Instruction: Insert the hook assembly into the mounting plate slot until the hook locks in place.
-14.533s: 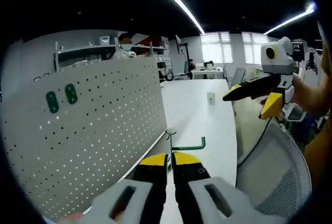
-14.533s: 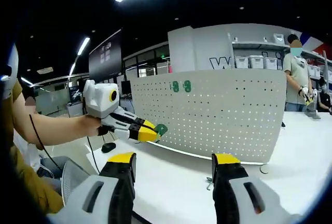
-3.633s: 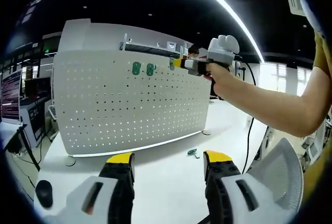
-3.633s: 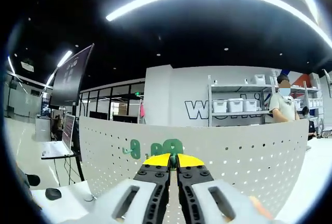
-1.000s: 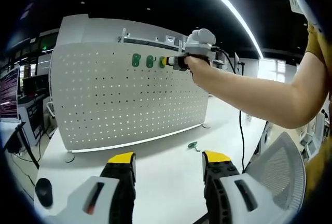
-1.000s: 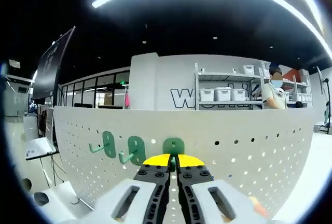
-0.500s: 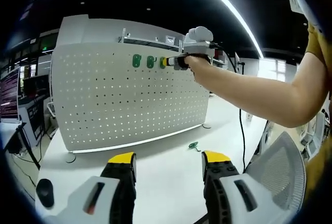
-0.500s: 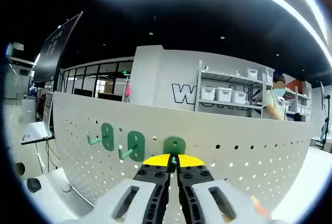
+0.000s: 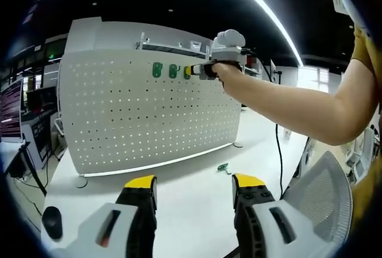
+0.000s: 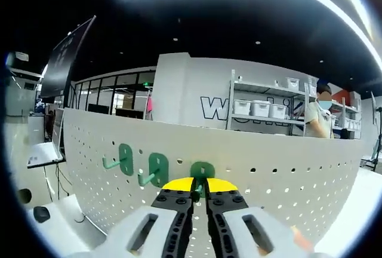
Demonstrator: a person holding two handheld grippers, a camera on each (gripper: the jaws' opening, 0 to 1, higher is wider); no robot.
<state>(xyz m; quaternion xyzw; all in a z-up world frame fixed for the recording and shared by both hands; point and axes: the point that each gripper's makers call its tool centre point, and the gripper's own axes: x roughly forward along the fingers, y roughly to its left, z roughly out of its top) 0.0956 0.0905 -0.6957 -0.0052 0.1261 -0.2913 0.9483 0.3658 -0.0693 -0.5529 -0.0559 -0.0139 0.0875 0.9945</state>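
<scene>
A white pegboard (image 9: 149, 114) stands upright on the table. Two green hooks (image 9: 156, 70) (image 9: 172, 70) hang in its top row. Right beside them my right gripper (image 9: 191, 71) presses a third green hook (image 9: 187, 71) against the board. In the right gripper view, my right gripper (image 10: 200, 184) is shut on that hook's green plate (image 10: 202, 171), which lies flat on the pegboard (image 10: 268, 180) to the right of the two mounted hooks (image 10: 124, 157) (image 10: 156, 169). My left gripper (image 9: 194, 182) stands open low over the table, holding nothing.
A spare green hook (image 9: 223, 168) lies on the white table (image 9: 179, 198) near the board's foot. A black mouse (image 9: 51, 222) sits at the table's left edge, a mesh chair (image 9: 325, 198) at the right. A person (image 10: 325, 117) stands by shelves behind the board.
The right gripper stays shut on the third hook at the board; its view has shifted only slightly. The left gripper has not moved.
</scene>
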